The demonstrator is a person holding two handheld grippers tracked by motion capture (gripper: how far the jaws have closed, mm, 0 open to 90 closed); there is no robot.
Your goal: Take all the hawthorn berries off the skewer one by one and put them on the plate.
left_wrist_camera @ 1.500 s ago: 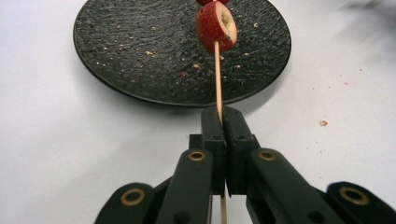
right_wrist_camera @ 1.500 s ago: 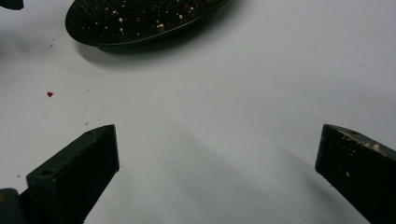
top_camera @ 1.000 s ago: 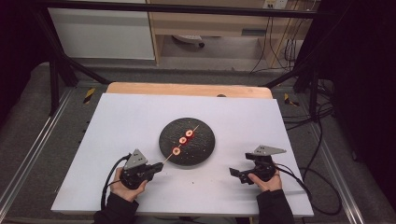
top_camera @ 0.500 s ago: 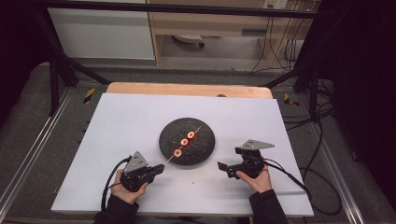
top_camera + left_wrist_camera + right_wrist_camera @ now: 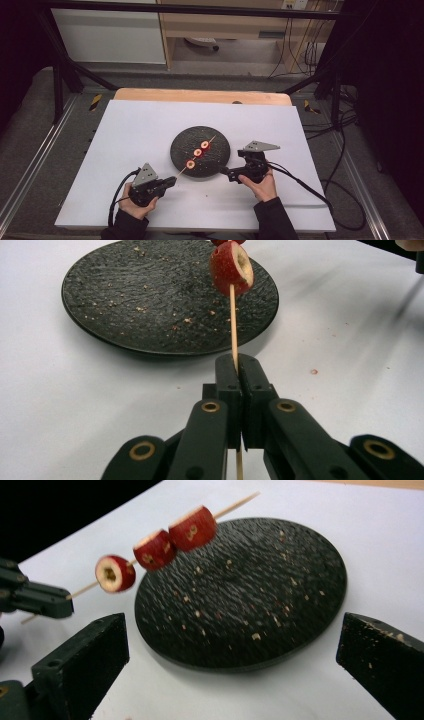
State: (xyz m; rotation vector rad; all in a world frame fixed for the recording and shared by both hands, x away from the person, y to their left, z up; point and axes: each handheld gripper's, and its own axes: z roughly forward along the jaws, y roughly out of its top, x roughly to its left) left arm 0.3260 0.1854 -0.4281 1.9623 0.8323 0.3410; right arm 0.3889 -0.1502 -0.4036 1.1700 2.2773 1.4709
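Note:
A thin wooden skewer [image 5: 198,152] carries three red fruit slices and slants over the black round plate [image 5: 217,142] in the middle of the white table. My left gripper [image 5: 172,181] is shut on the skewer's near end and holds it above the plate. In the left gripper view the stick [image 5: 232,315] rises from the closed jaws [image 5: 241,370] to a red slice [image 5: 230,267]. My right gripper [image 5: 226,172] stands open at the plate's right front edge. Its view shows the plate [image 5: 280,580] between its wide jaws [image 5: 235,630], the slices [image 5: 155,547] and the left gripper [image 5: 40,600].
Crumbs dot the plate's surface. The white sheet [image 5: 125,130] covers a wooden table whose far edge [image 5: 200,95] shows. Cables [image 5: 310,187] trail off to the right. Metal frame rails run along both sides.
My right gripper has moved left toward the plate's edge and risen a little. The left gripper and the skewer have stayed where they were.

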